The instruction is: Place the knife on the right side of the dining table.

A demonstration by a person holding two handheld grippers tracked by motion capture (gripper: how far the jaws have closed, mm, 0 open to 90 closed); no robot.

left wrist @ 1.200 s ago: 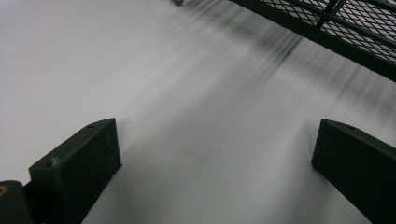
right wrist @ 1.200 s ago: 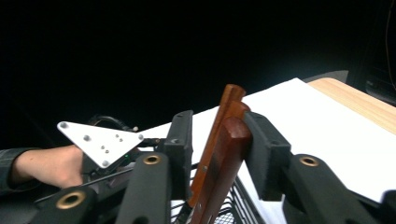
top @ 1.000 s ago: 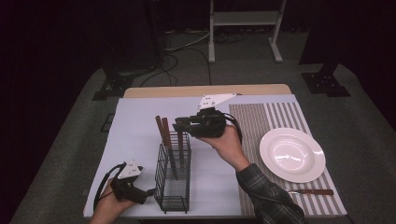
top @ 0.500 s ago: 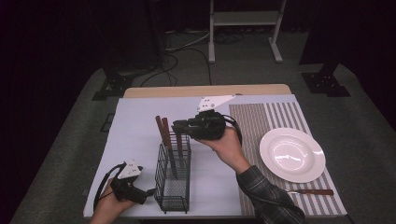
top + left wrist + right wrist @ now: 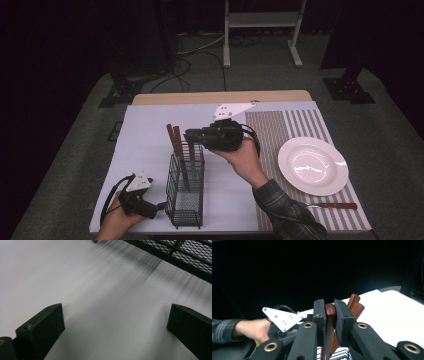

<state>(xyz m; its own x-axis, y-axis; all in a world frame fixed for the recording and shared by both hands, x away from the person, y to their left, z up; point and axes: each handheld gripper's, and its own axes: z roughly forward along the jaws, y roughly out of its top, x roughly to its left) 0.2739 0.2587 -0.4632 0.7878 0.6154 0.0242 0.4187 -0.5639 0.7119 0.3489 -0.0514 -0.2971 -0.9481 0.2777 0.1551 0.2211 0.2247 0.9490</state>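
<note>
A black wire caddy (image 5: 185,200) stands on the white table cover and holds brown wooden-handled utensils (image 5: 172,136). My right gripper (image 5: 192,136) lies level over the caddy's top. In the right gripper view its jaws have just been closing and my right gripper (image 5: 329,308) is shut on the rounded end of one wooden handle (image 5: 330,312), with two more handles (image 5: 356,305) behind. My left gripper (image 5: 159,206) rests low at the table's front left beside the caddy. My left gripper (image 5: 115,315) stands open over bare white cover, the caddy's mesh (image 5: 180,255) just ahead.
A white plate (image 5: 312,165) sits on the striped placemat (image 5: 270,130) at the right. A wooden-handled knife (image 5: 332,205) lies in front of the plate near the table's front edge. Dark floor and stands surround the table.
My right gripper has edged slightly left and down onto the handle tops. The left hand and the caddy have stayed put.
</note>
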